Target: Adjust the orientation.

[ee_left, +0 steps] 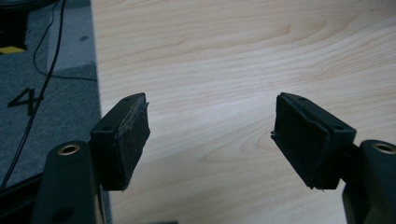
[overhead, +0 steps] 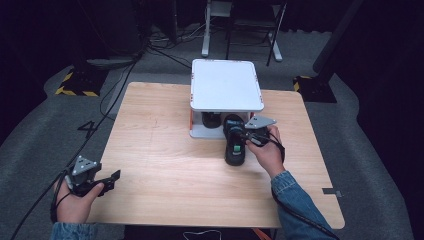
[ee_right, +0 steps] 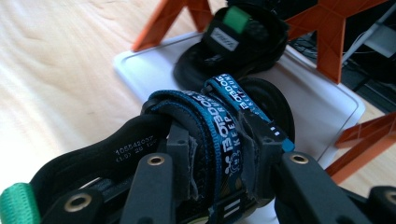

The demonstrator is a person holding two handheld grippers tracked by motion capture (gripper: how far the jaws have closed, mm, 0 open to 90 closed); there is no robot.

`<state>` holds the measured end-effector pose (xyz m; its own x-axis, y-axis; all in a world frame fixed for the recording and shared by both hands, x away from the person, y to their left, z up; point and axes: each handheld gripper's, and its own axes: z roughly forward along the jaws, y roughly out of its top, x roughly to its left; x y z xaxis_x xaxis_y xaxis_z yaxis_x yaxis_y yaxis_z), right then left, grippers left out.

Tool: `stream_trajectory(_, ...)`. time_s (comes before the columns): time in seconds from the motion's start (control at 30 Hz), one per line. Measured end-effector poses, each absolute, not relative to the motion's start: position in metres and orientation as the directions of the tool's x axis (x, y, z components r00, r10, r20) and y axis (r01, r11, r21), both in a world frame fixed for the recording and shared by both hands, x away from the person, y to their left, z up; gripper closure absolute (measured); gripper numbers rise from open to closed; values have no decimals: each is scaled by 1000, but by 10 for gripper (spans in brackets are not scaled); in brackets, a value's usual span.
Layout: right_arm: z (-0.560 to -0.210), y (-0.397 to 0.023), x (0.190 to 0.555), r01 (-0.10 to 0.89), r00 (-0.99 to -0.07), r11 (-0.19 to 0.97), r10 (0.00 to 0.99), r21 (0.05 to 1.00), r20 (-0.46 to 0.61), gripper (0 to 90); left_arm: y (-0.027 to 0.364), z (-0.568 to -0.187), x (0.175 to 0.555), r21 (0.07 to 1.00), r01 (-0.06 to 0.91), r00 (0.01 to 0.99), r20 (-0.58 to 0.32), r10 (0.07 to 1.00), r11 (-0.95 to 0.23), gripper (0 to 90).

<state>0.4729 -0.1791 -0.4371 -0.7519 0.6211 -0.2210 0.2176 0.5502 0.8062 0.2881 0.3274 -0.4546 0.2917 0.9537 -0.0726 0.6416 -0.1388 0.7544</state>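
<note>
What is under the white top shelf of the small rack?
Under the white top shelf, one black sandal lies on the lower tray. The shelf covers the space behind it.

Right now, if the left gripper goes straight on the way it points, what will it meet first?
Probably only the bare wooden table. The left gripper stands open with nothing between its jaws, and its line looks free as far as its view shows; depth is hard to judge.

Under the white shelf (overhead: 227, 85), the second sandal (overhead: 210, 119) is mostly hidden; the held sandal (ee_right: 205, 135) is cut off by the right gripper view's lower edge.
</note>
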Motion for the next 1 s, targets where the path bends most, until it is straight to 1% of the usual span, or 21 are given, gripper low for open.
stream_trajectory(0.1, -442, -179, 487, 213, -741, 544, 632, 812, -229, 674, 334, -456, 279, 753, 647, 269, -78, 960, -121, 272)
stream_trajectory(0.2, -445, -181, 497, 204, -748, 533, 626, 821, -221, 658, 339, -457, 273, 752, 650, 253, -84, 964, -105, 272)
stream_trajectory(0.23, -446, -181, 498, 203, -744, 535, 629, 820, -226, 616, 339, -456, 273, 752, 650, 251, -81, 965, -106, 272)
stream_trajectory(0.27, -445, -182, 498, 211, -737, 533, 637, 819, -225, 536, 339, -456, 273, 753, 649, 252, -81, 964, -106, 272)
stream_trajectory(0.33, -445, -184, 496, 228, -727, 518, 654, 825, -209, 440, 337, -455, 276, 758, 643, 261, -82, 962, -110, 273)
stream_trajectory(0.43, -442, -189, 486, 241, -700, 491, 686, 837, -201, 354, 330, -453, 284, 757, 641, 288, -79, 954, -131, 272)
stream_trajectory(0.57, -428, -199, 467, 255, -695, 442, 702, 860, -155, 316, 319, -451, 296, 759, 631, 328, -77, 941, -158, 272)
stream_trajectory(0.73, -414, -209, 437, 266, -691, 414, 712, 871, -127, 293, 309, -446, 313, 770, 616, 362, -85, 928, -170, 271)
stream_trajectory(0.87, -412, -215, 413, 329, -681, 386, 730, 862, -67, 279, 296, -443, 329, 776, 601, 400, -85, 913, -191, 271)
stream_trajectory(1.0, -418, -216, 397, 406, -659, 397, 751, 824, -37, 265, 285, -443, 340, 775, 594, 429, -78, 900, -216, 270)
